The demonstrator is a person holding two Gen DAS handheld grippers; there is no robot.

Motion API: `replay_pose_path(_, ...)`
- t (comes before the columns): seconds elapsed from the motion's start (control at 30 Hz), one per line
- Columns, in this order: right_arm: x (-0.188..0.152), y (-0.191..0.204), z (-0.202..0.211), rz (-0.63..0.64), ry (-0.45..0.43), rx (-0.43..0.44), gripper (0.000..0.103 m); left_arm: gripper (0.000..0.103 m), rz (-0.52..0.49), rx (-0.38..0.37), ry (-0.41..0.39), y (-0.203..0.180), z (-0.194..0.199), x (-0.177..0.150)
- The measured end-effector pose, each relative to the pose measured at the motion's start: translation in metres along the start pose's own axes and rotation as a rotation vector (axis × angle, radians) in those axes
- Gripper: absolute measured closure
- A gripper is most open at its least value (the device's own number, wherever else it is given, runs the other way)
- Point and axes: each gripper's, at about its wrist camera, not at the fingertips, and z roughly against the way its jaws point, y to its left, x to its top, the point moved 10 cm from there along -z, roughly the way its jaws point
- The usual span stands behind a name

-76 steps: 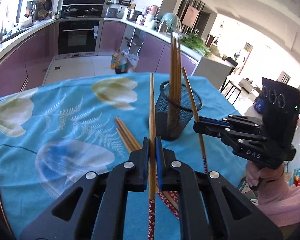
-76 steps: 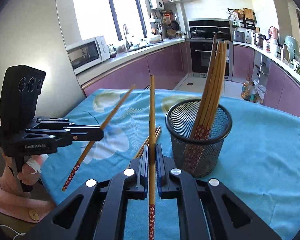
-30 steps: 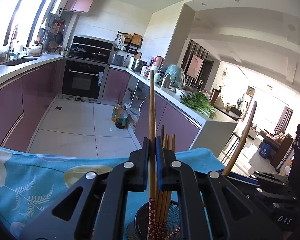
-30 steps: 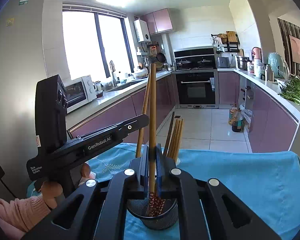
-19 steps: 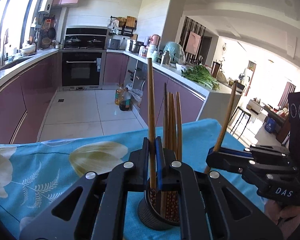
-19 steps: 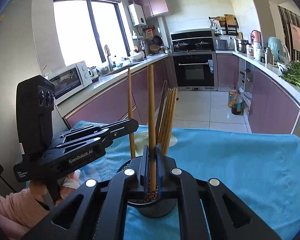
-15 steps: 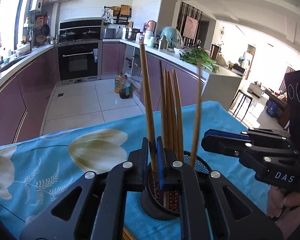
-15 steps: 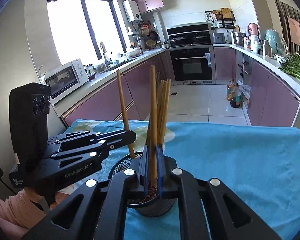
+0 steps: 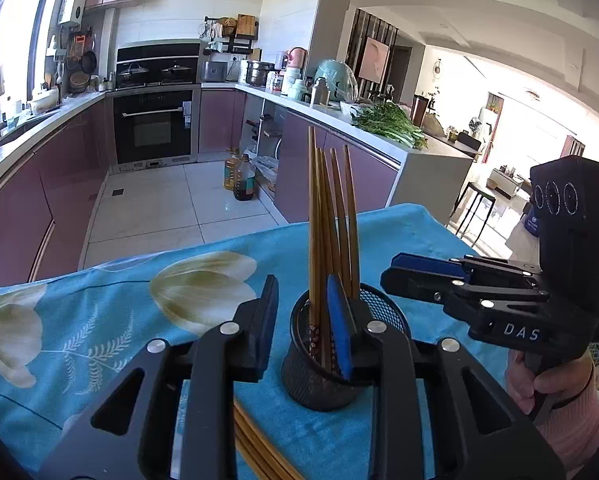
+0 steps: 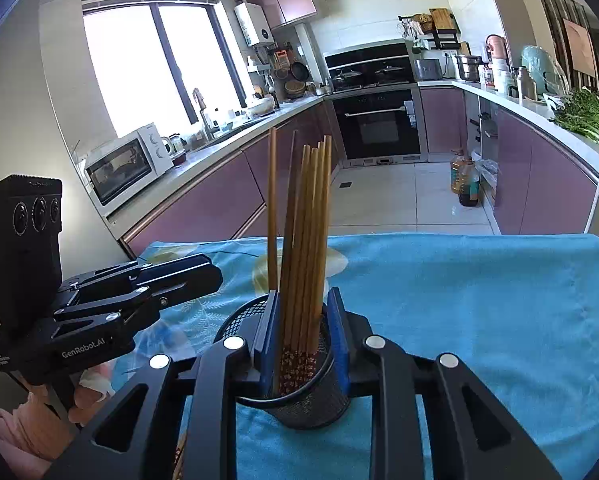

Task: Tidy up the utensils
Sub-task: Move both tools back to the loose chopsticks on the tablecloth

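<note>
A black mesh cup (image 9: pixel 319 384) (image 10: pixel 311 404) stands on the blue flowered tablecloth (image 9: pixel 99 320) and holds several brown chopsticks (image 9: pixel 331 216) (image 10: pixel 305 220) upright. My left gripper (image 9: pixel 302 316) hovers just in front of the cup. Its jaws are opening, and the pads press on nothing. My right gripper (image 10: pixel 303 332) straddles the cup's near rim. Its jaws are opening too, with the chopstick bundle loose between the pads. Each view shows the other gripper beside the cup: the right gripper (image 9: pixel 419 274), the left gripper (image 10: pixel 195 276). Loose chopsticks (image 9: pixel 259 456) lie on the cloth under my left gripper.
The table's far edge (image 10: pixel 459 236) drops to a tiled kitchen floor with oil bottles (image 9: pixel 239 178). Purple cabinets and an oven (image 10: pixel 375 124) stand beyond, a microwave (image 10: pixel 127 166) on the left counter. Hands in pink sleeves (image 9: pixel 571 412) hold the grippers.
Both grippers were shut on one chopstick each and have let go; those chopsticks now stand in the cup. Both sets of jaws have parted, and both grippers have sunk toward the cup.
</note>
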Motion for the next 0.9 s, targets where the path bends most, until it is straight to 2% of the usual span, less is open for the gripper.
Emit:
replay_pose_path(0.2, -0.012, 0.030, 0.024, 0.075, -0.022, 0.082, 0.072, 0.064, -0.014, 0.047, 0.002, 0.020, 0.033, -0.031)
replay_pose_path(0.37, -0.046, 0.059, 0.018, 0.121, 0.054, 0.152, 0.069, 0.063, 0.014, 0.089, 0.098, 0.042, 0.037, -0.082)
replay_pose_path(0.6, -0.091, 0.077, -0.020, 0.098, 0.190, 0.166, 0.069, 0.063, 0.063, 0.098, 0.200, 0.053, 0.032, -0.137)
replay_pose_path(0.7, -0.104, 0.079, -0.034, 0.077, 0.240, 0.158, 0.069, 0.063, 0.088, 0.086, 0.233, 0.052, 0.029, -0.149)
replay_pose_path(0.9, -0.123, 0.078, -0.046, 0.065, 0.290, 0.134, 0.069, 0.062, 0.073, 0.092, 0.279, 0.045, 0.021, -0.164)
